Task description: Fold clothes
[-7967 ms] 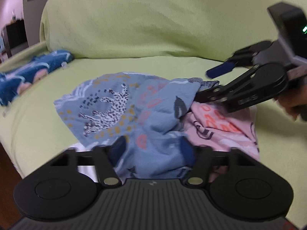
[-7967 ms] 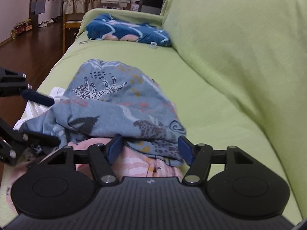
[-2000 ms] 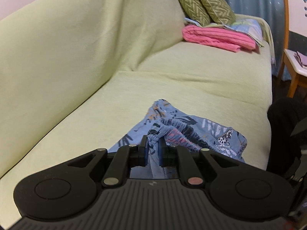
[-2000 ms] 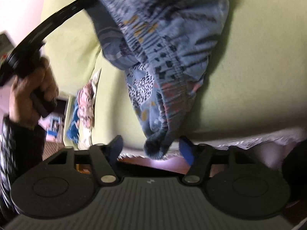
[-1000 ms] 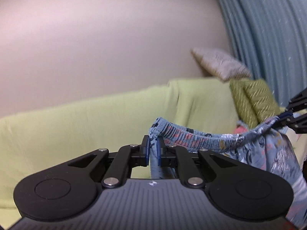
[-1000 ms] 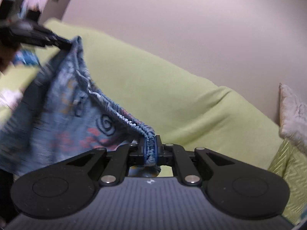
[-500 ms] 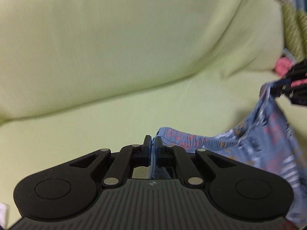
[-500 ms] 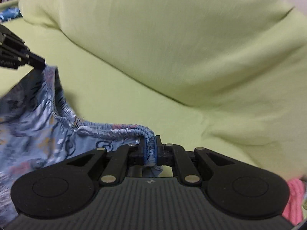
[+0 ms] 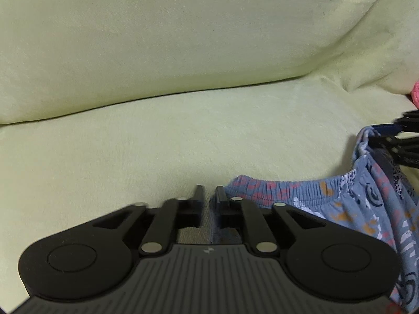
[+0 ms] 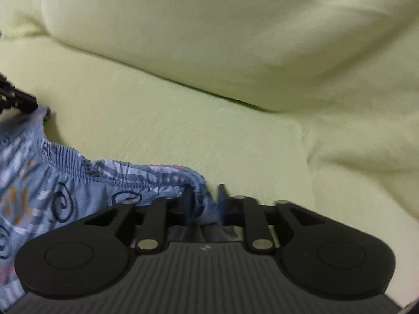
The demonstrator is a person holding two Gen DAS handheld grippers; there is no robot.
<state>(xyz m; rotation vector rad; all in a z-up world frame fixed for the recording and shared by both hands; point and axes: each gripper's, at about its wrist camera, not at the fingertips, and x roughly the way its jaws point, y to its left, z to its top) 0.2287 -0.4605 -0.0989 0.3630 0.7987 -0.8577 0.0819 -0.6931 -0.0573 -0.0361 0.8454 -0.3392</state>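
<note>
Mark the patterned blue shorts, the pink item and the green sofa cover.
patterned blue shorts (image 9: 301,191), left wrist view, elastic waistband
pink item (image 9: 415,94), left wrist view, visible edge
green sofa cover (image 10: 183,136), right wrist view, seat

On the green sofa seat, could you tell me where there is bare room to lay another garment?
The light green sofa seat is bare from the backrest crease forward, left of the blue patterned elastic-waist shorts. In the right wrist view, the seat right of the shorts is bare too. The crowded stretch is the waistband between the left gripper and right gripper.

Blue patterned shorts (image 9: 348,204), pale green sofa (image 9: 183,136), black claws
</note>
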